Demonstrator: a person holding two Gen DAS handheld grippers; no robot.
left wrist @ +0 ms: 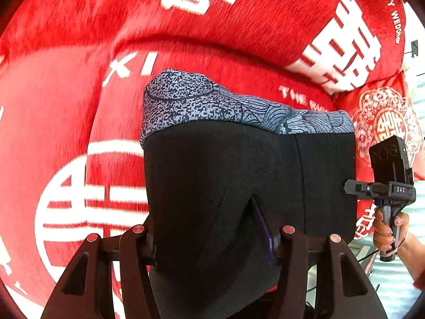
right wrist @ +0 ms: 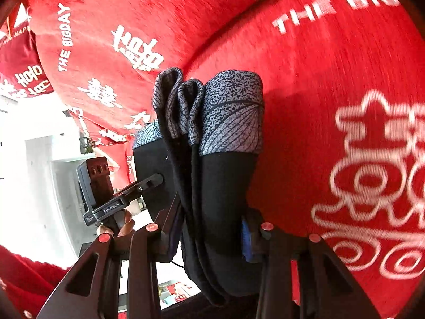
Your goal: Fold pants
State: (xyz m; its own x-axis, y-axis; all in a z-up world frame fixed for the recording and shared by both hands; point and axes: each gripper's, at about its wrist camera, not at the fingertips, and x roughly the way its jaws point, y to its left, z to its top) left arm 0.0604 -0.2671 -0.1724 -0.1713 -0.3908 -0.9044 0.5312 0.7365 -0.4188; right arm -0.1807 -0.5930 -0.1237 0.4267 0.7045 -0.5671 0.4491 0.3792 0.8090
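Left wrist view: both the left hand-held gripper (left wrist: 215, 242) and the right hand-held gripper (right wrist: 212, 239) pinch folded pants (left wrist: 239, 172).

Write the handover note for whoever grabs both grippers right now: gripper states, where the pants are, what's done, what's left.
Left gripper: shut on the pants, at one side of the folded bundle.
Right gripper: shut on the pants, at the other side.
Pants: black with a grey patterned band, already folded into several layers, held between both grippers above the red cover.
Done: the folding, by the look of the layers.
Left: probably lay the bundle flat on the cover, then release both.
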